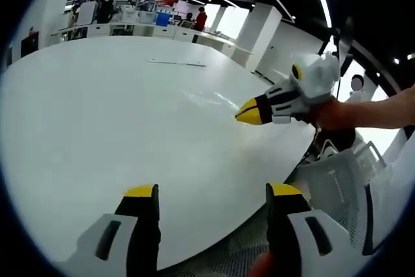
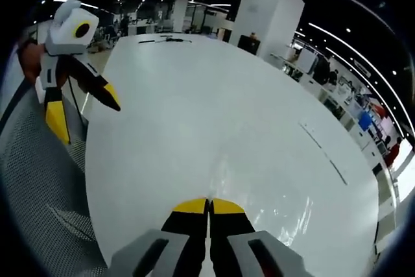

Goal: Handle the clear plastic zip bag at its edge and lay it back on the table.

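A faint glossy patch (image 1: 211, 98) lies flat on the white table (image 1: 117, 115); it may be the clear zip bag, but I cannot tell for sure. The same sheen shows just ahead of my right jaws (image 2: 282, 212). My left gripper (image 1: 213, 191) is open over the table's near edge with nothing between its jaws. It also appears off the table's edge (image 2: 87, 118), jaws spread. My right gripper (image 2: 209, 207) is shut, with nothing visible in it. Held by a hand (image 1: 334, 113), it reaches in from the right (image 1: 249, 113), its tip close to the glossy patch.
A grey mesh chair (image 1: 337, 180) stands at the table's edge beside both grippers (image 2: 39, 180). A thin strip (image 1: 176, 63) lies further out on the table, as do small dark items (image 2: 165, 40) at its far end. Desks and people fill the background.
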Motion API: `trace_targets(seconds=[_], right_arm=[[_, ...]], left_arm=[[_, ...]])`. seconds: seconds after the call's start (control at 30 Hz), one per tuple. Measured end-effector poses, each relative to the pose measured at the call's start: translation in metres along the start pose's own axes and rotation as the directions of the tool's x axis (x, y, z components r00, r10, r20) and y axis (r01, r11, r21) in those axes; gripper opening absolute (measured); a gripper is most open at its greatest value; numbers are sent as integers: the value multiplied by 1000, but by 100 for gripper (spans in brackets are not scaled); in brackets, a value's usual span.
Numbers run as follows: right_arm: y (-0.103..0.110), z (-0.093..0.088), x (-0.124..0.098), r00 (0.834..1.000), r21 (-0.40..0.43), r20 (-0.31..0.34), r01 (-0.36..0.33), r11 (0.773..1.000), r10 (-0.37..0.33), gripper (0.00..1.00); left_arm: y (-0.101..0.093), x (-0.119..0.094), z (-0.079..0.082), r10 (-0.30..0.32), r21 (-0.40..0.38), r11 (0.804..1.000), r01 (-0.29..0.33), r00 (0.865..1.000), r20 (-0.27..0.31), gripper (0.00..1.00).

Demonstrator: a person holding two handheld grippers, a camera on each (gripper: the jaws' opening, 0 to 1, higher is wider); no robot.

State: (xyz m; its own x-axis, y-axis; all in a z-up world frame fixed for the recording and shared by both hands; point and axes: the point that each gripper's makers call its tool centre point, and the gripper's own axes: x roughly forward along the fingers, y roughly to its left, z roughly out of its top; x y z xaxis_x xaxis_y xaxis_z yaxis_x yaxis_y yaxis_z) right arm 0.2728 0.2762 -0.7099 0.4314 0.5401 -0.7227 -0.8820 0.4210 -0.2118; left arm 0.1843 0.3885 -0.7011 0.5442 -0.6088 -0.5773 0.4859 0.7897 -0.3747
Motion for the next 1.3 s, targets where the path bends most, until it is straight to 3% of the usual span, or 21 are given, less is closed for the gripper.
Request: trace_targets(seconds=[0.33, 0.77, 0.83, 1.03, 1.17, 1.3], right_arm=[[3, 18, 3, 999, -37, 28, -16, 999, 17, 0], [17, 37, -1, 998, -98, 49, -37, 994, 42, 0], [21, 38, -2, 998, -108, 50, -42, 993, 48, 0], [30, 41, -4, 996, -133, 52, -60, 989, 67, 0], [36, 42, -4, 995, -147, 53, -82, 986, 90, 0], [42, 43, -3, 992, -158, 51, -102, 982, 112, 0]], left_arm=[[2, 0, 0, -3, -2, 1000, 3, 1000, 2, 65], [13, -4, 9, 42, -60, 997, -39, 998, 54, 65], [25, -5, 0, 98, -1, 995, -98, 995, -8, 64], [41, -3, 5, 121, -4, 993, -121, 993, 16, 65], [61, -3, 3, 192, 113, 976, -188, 981, -31, 67], [68, -2, 9, 206, 174, 965, -198, 978, -30, 69]])
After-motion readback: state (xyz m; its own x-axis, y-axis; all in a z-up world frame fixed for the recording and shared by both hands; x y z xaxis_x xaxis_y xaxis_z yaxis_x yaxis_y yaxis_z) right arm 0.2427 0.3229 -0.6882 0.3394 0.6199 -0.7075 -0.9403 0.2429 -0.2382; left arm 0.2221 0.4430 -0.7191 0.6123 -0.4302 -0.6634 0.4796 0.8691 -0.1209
